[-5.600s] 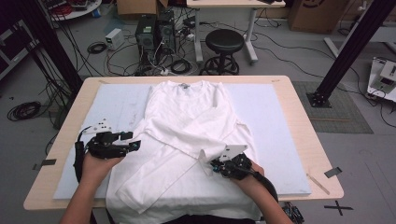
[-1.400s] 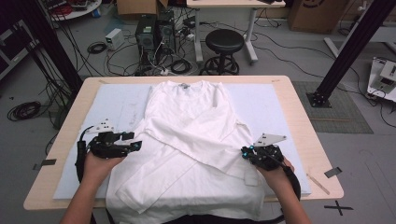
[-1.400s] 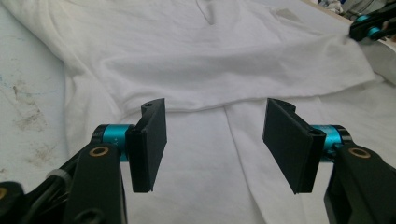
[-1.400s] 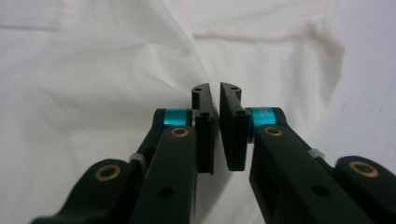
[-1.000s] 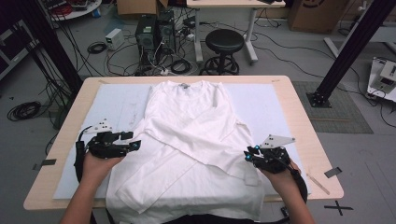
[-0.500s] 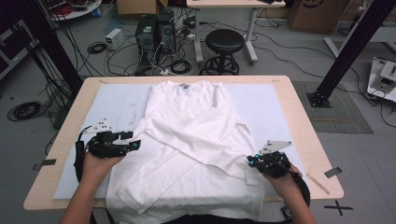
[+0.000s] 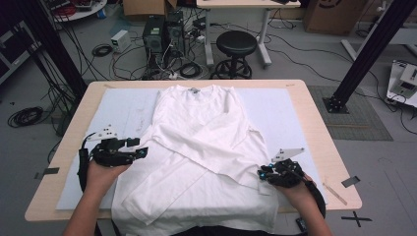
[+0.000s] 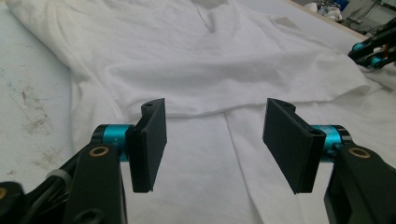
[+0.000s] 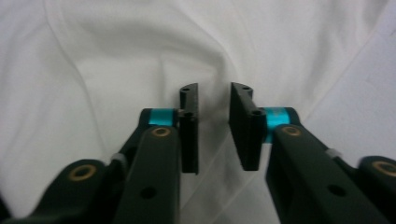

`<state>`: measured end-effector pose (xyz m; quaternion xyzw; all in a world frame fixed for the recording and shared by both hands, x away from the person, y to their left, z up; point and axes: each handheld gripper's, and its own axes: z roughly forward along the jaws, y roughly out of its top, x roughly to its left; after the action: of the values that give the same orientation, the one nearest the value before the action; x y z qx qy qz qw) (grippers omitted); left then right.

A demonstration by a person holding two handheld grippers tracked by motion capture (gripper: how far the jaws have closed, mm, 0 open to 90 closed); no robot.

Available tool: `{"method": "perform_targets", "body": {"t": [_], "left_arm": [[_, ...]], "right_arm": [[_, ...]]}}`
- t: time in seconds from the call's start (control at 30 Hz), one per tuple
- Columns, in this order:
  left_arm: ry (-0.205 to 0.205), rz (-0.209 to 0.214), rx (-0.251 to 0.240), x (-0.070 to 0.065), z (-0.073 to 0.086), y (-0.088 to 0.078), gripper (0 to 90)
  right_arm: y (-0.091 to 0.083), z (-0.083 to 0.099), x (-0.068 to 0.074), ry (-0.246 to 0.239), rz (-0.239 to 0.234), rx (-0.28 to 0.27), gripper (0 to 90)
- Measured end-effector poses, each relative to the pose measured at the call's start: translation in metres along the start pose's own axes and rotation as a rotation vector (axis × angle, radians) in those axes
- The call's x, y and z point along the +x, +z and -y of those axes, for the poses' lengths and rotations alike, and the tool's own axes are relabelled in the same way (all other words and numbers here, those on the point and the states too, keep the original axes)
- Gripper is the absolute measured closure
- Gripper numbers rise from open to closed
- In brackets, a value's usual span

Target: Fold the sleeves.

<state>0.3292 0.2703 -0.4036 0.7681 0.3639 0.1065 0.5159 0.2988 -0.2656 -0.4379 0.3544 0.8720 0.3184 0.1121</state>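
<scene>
White shirt [image 7: 206, 147] lies flat on the table [image 7: 314, 123], collar at far side, hem hanging over near edge, sleeves folded across the front. L gripper [image 7: 139, 151] at shirt's left edge, mid-table, jaws spread wide, nothing btwn them; in the left gripper view [image 8: 212, 140] they hover over the cloth. R gripper [image 7: 264, 173] at shirt's right edge, near side, by the folded sleeve end. In the right gripper view [image 9: 212, 128] its jaws stand narrowly apart, just been opening a bit, low over cloth, no fold visibly pinched.
</scene>
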Motion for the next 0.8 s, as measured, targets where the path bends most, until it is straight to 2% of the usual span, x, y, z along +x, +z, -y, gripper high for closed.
{"method": "perform_targets", "body": {"t": [0.03, 0.07, 0.23, 0.27, 0.33, 0.43, 0.53, 0.6, 0.7, 0.73, 0.8], "left_arm": [[0.001, 0.001, 0.002, 0.000, 0.000, 0.000, 39.8], [0.003, 0.001, 0.001, -0.001, -0.001, 0.000, 39.9], [0.014, 0.004, 0.005, -0.002, -0.002, 0.000, 39.8], [0.012, 0.006, 0.005, -0.002, -0.001, 0.001, 39.8], [0.013, 0.005, 0.005, -0.001, -0.001, 0.001, 39.9], [0.013, 0.004, 0.003, -0.001, -0.002, 0.000, 39.8], [0.016, 0.003, 0.005, -0.001, -0.002, 0.001, 39.9], [0.013, 0.005, 0.007, -0.002, -0.002, 0.001, 39.8], [0.017, 0.004, 0.009, -0.002, -0.002, 0.001, 39.8], [0.011, 0.002, 0.008, -0.001, -0.001, 0.001, 39.8], [0.007, 0.000, 0.009, 0.000, -0.001, 0.002, 39.8]], "right_arm": [[0.000, 0.000, 0.002, -0.014, 0.009, -0.011, 85.1], [0.000, 0.000, 0.001, -0.017, 0.010, -0.009, 88.1], [-0.008, -0.006, 0.004, -0.050, 0.048, -0.022, 89.5], [-0.019, -0.012, 0.005, -0.065, 0.063, -0.057, 89.4], [-0.025, -0.015, 0.005, -0.072, 0.074, -0.075, 89.4], [-0.037, -0.020, 0.002, -0.086, 0.123, -0.097, 89.4], [-0.033, -0.016, -0.008, -0.082, 0.171, -0.078, 89.3], [-0.019, -0.009, -0.017, -0.084, 0.245, -0.038, 86.4], [-0.015, -0.004, -0.021, -0.070, 0.249, -0.030, 85.8], [-0.016, -0.002, -0.023, -0.063, 0.250, -0.040, 85.5], [-0.028, -0.004, -0.021, -0.057, 0.243, -0.092, 83.3]]}}
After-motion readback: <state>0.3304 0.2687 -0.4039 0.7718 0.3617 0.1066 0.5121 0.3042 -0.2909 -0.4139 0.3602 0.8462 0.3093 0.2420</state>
